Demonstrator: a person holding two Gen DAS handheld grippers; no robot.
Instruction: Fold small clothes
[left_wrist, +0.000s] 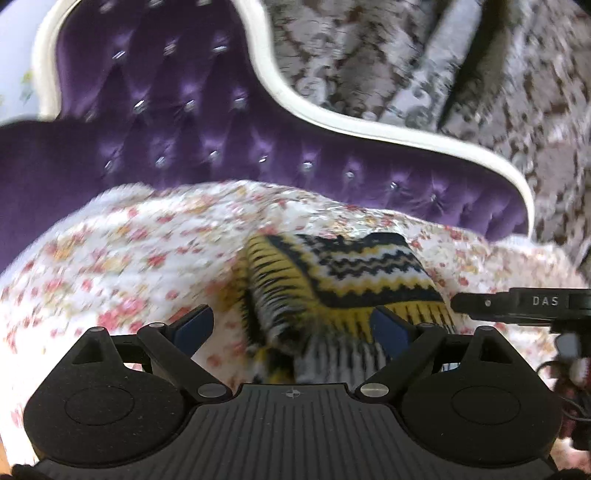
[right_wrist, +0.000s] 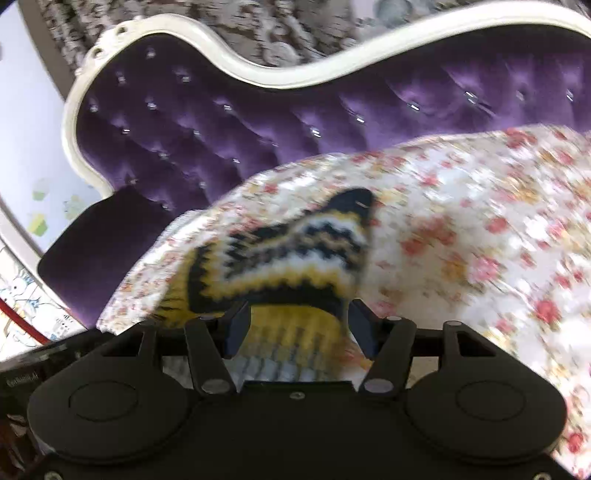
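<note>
The knit (left_wrist: 343, 277), a small folded piece in yellow, black and white zigzag bands with a striped ribbed edge, lies on the floral sheet (left_wrist: 122, 254) just ahead of both grippers. The left gripper (left_wrist: 291, 325) has its jaws spread wide, and its blue pads (left_wrist: 194, 326) stand clear of the cloth on either side; the ribbed edge of the knit reaches into the gap between them, nearer the right-hand pad, but nothing is pinched. Off to that gripper's right, a black finger of the right gripper (left_wrist: 517, 302) reaches in level with the knit's yellow fringe. In the right wrist view the right gripper (right_wrist: 299, 325) is likewise parted, about halfway, with the knit's (right_wrist: 280, 251) yellow and white ribbing lying in the gap between its pads (right_wrist: 238, 328); the pads do not press on it, so it holds nothing. Beyond the knit, past both sets of fingertips, the sheet (right_wrist: 480, 229) ends against a purple tufted headboard (left_wrist: 207, 122) with a white curved frame (left_wrist: 332, 118), and patterned grey wallpaper (left_wrist: 388, 55) rises behind that. Both views are blurred.
</note>
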